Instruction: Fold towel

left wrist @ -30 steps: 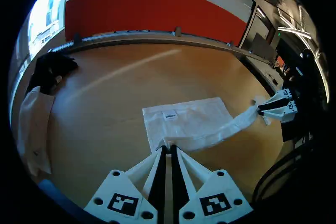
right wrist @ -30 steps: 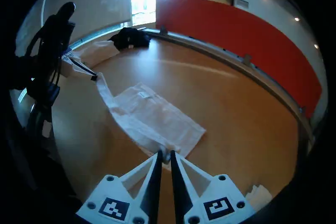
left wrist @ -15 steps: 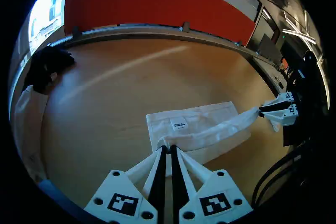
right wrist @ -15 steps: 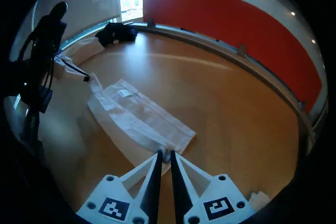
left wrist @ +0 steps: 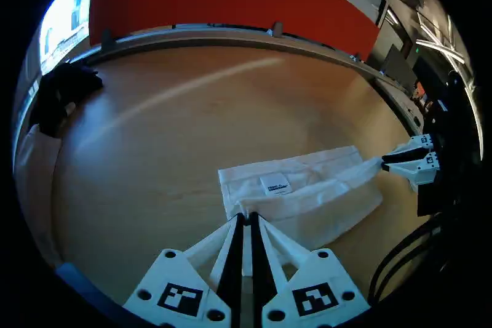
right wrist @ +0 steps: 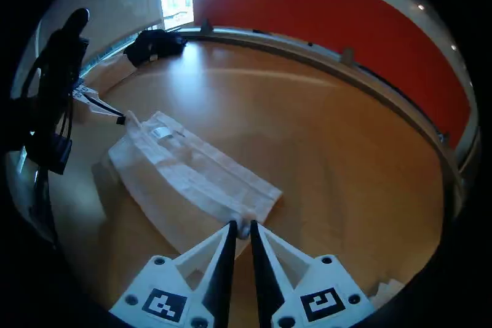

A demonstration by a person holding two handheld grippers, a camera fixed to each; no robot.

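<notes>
At 6 o'clock in the left gripper view, the left gripper (left wrist: 245, 218) is clamped on a corner of the white towel (left wrist: 313, 196). The towel lies partly doubled on the wooden table (left wrist: 154, 143), toward 4 o'clock. At 3 o'clock the right gripper (left wrist: 385, 163) pinches the towel's far corner, lifted off the table. Farther off are a black bundle (left wrist: 61, 85) at 10 o'clock and a red panel (left wrist: 234, 2) at 12.

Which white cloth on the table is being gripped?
The labelled towel in the middle: the left gripper and right gripper each pinch a corner. The other white cloth lies untouched at the table edge by the black bundle.
</notes>
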